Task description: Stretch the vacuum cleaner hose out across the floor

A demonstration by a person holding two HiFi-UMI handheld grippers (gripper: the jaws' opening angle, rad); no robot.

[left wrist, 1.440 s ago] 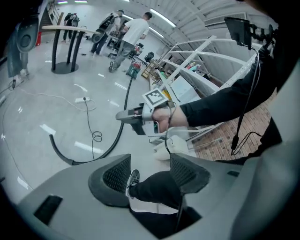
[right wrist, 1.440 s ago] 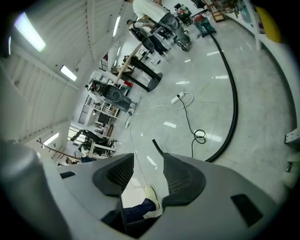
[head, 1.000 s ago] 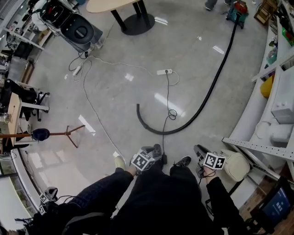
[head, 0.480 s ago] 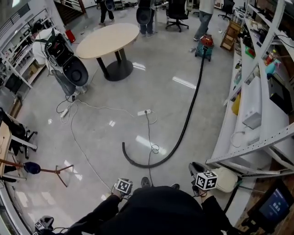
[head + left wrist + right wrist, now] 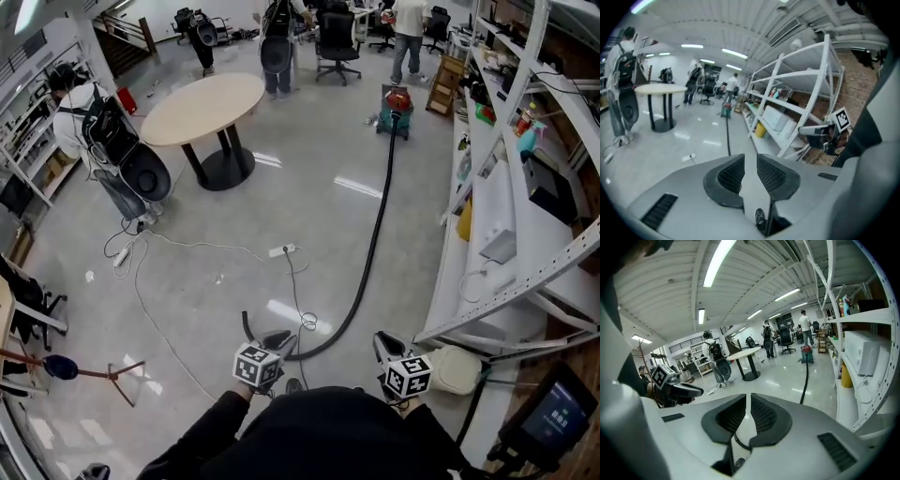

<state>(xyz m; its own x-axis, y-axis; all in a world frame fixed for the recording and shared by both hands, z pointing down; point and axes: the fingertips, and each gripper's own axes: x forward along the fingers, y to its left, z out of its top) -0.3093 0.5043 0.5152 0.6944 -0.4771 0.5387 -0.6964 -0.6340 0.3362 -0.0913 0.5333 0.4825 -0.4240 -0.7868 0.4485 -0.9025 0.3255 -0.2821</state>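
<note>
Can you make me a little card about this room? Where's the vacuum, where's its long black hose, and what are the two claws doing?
vacuum cleaner: red and teal, at the far end of the floor
hose: black, lying on the floor from the vacuum cleaner toward the person, near end curved
left claw: just been closing, small gap, nothing in it
right claw: just been closing, nearly together, nothing in it
round table: left of the hose

Glossy grey floor (image 5: 309,141); round table (image 5: 202,108) far left, white shelving (image 5: 525,234) right, office chairs (image 5: 337,42) far.
</note>
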